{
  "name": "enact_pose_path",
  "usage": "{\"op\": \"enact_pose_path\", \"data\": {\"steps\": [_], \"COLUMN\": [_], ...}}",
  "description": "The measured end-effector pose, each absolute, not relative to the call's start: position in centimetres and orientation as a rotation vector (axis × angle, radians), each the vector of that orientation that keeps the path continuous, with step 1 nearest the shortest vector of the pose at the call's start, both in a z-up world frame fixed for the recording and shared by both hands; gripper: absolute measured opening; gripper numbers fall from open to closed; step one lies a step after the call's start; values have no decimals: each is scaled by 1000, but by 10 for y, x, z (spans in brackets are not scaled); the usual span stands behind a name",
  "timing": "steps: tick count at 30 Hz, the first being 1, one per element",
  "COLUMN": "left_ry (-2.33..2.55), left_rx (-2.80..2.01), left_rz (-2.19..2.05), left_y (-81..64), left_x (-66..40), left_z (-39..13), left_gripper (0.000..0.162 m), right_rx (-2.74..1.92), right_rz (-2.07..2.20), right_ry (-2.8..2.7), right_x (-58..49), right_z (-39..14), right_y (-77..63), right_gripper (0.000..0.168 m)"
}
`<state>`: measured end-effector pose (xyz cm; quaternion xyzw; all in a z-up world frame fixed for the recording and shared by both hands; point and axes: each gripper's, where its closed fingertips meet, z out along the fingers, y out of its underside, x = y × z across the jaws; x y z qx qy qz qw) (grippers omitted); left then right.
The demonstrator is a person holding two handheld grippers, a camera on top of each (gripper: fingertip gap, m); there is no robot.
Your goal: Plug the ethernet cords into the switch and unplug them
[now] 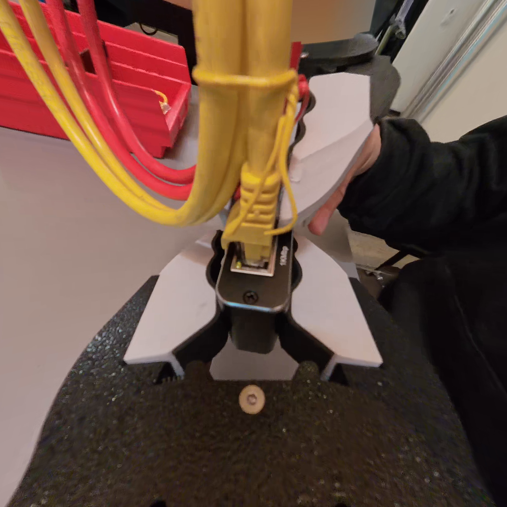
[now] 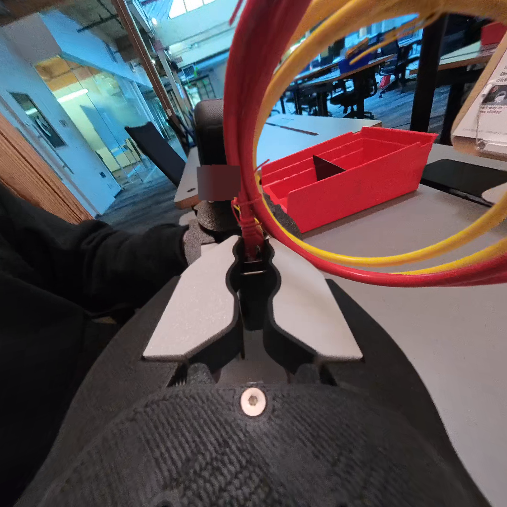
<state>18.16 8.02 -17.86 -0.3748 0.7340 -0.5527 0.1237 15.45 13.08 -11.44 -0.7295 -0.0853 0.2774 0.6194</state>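
Note:
A black switch [image 1: 252,290] is held end-on between the jaws of my left gripper [image 1: 255,241], which is shut on it. A yellow ethernet plug [image 1: 255,219] sits in its nearest port, where a small light glows. The yellow cords [image 1: 241,55] are bundled with a tie. Red cords [image 1: 123,137] loop to the left. My right gripper [image 2: 252,247] is shut on the other end of the switch [image 2: 253,301], where a red plug [image 2: 249,233] sits in a port. Red cord [image 2: 238,109] and yellow cord [image 2: 356,260] loop above the table. Each gripper shows in the other's view.
A red plastic bin [image 2: 356,178] stands on the grey table [image 2: 411,315], also in the left wrist view [image 1: 137,82]. A black flat device [image 2: 461,175] and a card stand [image 2: 488,109] are at the right. A hand in a black sleeve [image 1: 411,178] holds the right gripper.

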Motion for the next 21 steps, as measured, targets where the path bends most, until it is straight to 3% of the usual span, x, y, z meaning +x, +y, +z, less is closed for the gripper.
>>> {"op": "enact_pose_path", "data": {"steps": [1,11,16,21], "left_ry": [2138,2143,2118,2131], "left_rx": [-1099,-1075,-1105,-1077], "left_rz": [-1647,-1446,-1620,-1387], "left_y": [78,89,82,94], "left_x": [181,185,181,186], "left_z": [-180,-184,-181,-189], "left_gripper": [46,47,46,46], "right_rx": [-1712,-1634,-1718,-1697], "right_rz": [585,733,598,660], "right_ry": [-222,-134,-222,-176], "right_x": [155,155,154,154], "right_z": [-118,-115,-118,-121], "right_y": [131,131,132,132], "right_gripper": [15,14,14,14]}}
